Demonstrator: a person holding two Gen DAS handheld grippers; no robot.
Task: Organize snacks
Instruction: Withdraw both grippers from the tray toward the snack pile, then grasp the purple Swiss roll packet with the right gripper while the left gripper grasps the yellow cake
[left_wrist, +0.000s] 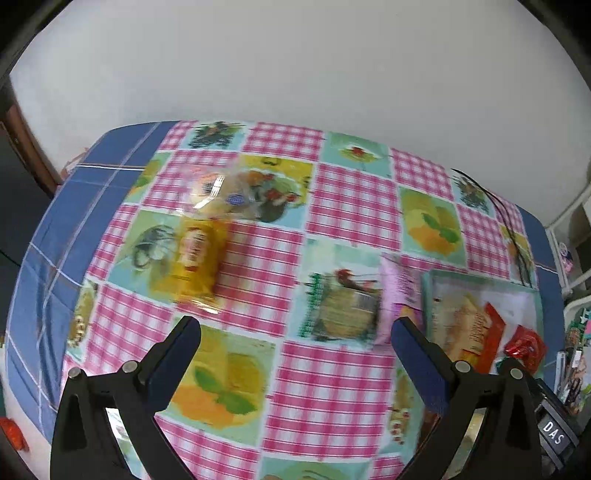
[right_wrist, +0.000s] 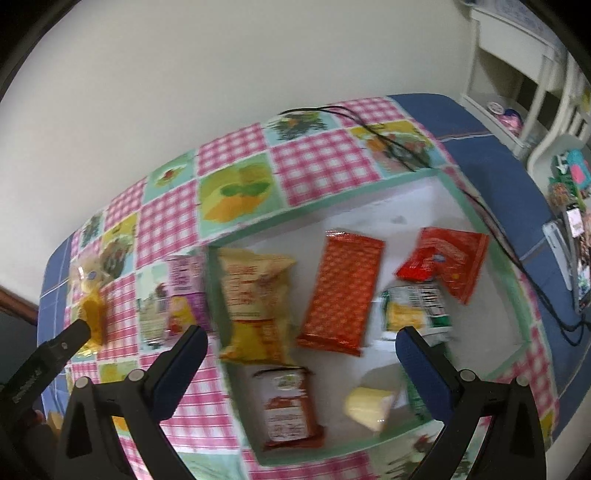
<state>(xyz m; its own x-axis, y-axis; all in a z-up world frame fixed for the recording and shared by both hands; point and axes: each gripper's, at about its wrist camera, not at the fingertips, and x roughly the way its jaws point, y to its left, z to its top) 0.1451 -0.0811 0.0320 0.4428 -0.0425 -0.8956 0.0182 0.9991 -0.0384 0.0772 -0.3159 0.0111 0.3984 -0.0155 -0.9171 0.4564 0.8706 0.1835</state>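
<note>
Table under a pink gingham fruit-print cloth (left_wrist: 332, 229) against a plain white wall (left_wrist: 295, 66), left gripper (left_wrist: 295, 332) and right gripper (right_wrist: 301, 341) both spread, empty, yellow snack pack (left_wrist: 195, 254) on the cloth, more snacks in the green-rimmed tray (right_wrist: 458, 199), white shelves (right_wrist: 517, 55) at right

- Illumination: even and diffuse in both views; no hard shadows, source direction cannot be told.
- Glare: one specular streak on the clear bag (left_wrist: 221, 195) in the left wrist view.
- Blur: motion smear across the checked cloth (left_wrist: 332, 236) and the packets; the red packet (right_wrist: 341, 291) shows no readable print. The jaws stay sharp in both views.
- Distortion: strong fisheye bowing; surface edges curve, dark vignette fills the corners.
- Exposure: the white tray floor (right_wrist: 399, 206) is near washed out.
</note>
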